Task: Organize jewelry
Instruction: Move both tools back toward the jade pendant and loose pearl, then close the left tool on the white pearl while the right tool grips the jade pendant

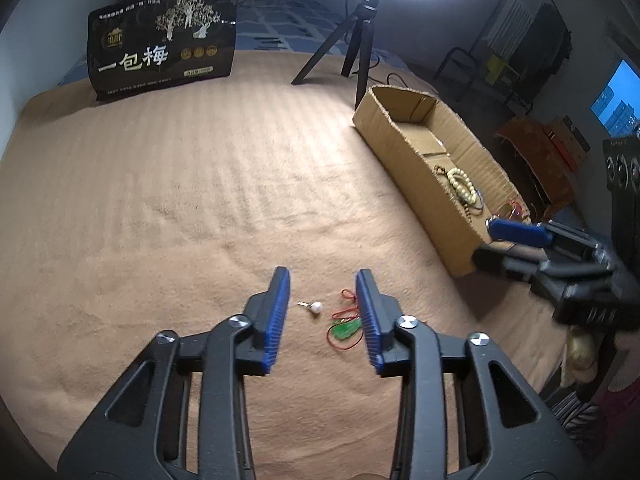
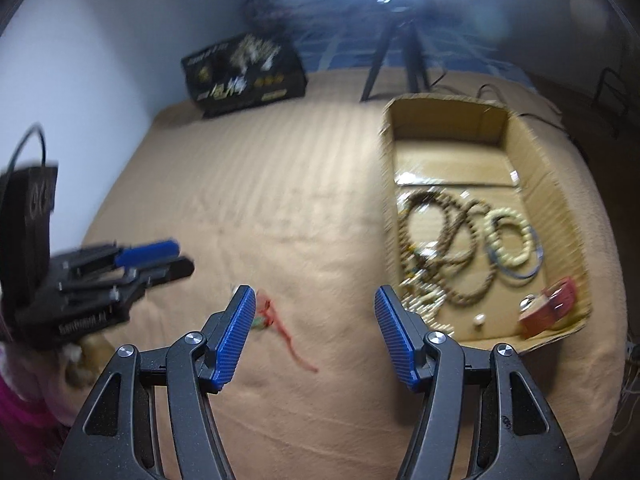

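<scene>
Left tongs (image 1: 322, 296) and right tongs (image 2: 316, 304) gaping: best lowered squarely around pearl earring (image 1: 315, 307), left of cardboard box (image 1: 404, 148), then closed gently.

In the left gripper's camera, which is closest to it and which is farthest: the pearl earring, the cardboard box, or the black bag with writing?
1. Pearl earring, between the left gripper's jaws.
2. Cardboard box, off to the right.
3. Black bag, far back left.

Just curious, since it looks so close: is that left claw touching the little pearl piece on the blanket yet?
Apart. In the left wrist view the pearl earring lies between the open left gripper fingers, with bare blanket showing on both sides.
</scene>
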Demonstrator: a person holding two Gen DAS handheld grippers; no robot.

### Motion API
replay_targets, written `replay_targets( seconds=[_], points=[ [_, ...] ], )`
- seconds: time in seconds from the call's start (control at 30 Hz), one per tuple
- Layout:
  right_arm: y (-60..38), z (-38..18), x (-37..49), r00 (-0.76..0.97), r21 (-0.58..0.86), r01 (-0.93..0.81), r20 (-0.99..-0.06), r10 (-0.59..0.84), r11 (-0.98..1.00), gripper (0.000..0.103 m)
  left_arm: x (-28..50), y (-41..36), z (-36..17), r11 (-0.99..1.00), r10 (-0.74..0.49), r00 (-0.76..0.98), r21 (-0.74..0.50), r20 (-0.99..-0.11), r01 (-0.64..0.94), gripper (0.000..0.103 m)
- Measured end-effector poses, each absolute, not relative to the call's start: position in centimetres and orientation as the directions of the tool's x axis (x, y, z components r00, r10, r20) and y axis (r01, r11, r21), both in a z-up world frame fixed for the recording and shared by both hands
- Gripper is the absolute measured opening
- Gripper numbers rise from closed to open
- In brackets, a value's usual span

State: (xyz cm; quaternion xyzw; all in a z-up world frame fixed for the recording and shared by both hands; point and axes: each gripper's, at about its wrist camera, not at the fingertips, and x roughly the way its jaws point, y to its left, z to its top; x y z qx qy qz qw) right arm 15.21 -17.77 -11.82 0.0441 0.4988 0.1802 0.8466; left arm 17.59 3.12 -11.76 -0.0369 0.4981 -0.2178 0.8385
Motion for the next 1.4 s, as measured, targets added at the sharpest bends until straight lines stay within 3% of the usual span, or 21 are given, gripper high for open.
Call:
replay_targets(
  seconds=[0.37,0.87,1.4],
  points=[
    [-14.5,-15.5,13.6,0.382,0.184,-0.352,-0.867,0.321,0.917,0.061,17.4,2.8,-15.9,0.886,-0.375,0.333,-0.230,-0.865,0.402,0.018],
    [-12.1,-17.8,14.0,0.354,0.158,-0.414,-0.879,0.318,0.897,0.060,18.7,0.8,-18.6,0.866,-0.372,0.294,-0.215,-0.880,0.451,0.017],
    [-10.1,-18.9,14.8,0.385,0.101,-0.441,-0.876,0.290,0.892,0.060,19.0,1.0,-18.7,0.865,-0.372,0.307,-0.207,-0.876,0.458,0.010]
  ],
)
